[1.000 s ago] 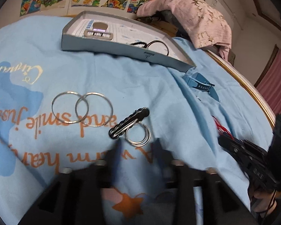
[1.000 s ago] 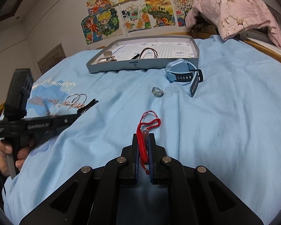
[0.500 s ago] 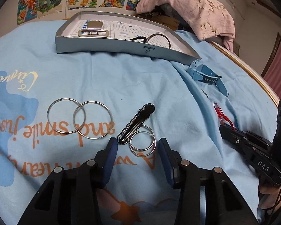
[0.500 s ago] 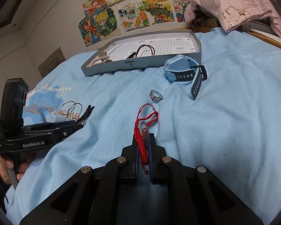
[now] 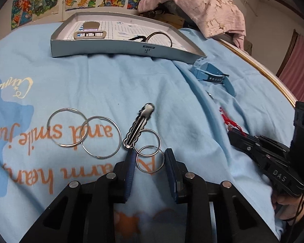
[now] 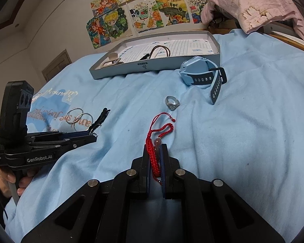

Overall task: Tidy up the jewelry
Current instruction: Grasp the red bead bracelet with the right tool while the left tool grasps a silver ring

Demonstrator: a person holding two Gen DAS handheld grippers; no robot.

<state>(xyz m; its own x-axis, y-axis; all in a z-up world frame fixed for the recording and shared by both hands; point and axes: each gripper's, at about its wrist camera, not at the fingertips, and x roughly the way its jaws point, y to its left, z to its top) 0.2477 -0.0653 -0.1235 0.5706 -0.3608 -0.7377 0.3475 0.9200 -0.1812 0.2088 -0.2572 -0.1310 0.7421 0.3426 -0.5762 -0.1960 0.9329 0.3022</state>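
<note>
My left gripper (image 5: 150, 158) rests low on the blue sheet with its jaws closing. The nearer of two small silver rings (image 5: 150, 159) lies between the pads, which stand just off its edges. A wavy black and silver hair clip (image 5: 138, 127) lies beside the rings, touching them. Two large linked rings (image 5: 85, 133) lie to the left. My right gripper (image 6: 155, 158) is shut on a red braided cord bracelet (image 6: 152, 151) with a bead, whose loop trails ahead on the sheet. A silver finger ring (image 6: 172, 102) and a blue watch (image 6: 200, 73) lie beyond it.
A shallow grey tray (image 5: 121, 48) at the back holds a tan buckle piece (image 5: 90, 34) and a dark cord bracelet (image 5: 158, 37). A pink cloth (image 5: 208, 6) is heaped behind it. The bed's wooden edge (image 5: 259, 66) runs along the right. A hand (image 6: 10, 180) holds the left gripper.
The left gripper's jaws have narrowed from wide apart to just around the nearer small ring, and the gripper has edged closer to it. The right gripper has kept the red bracelet.
</note>
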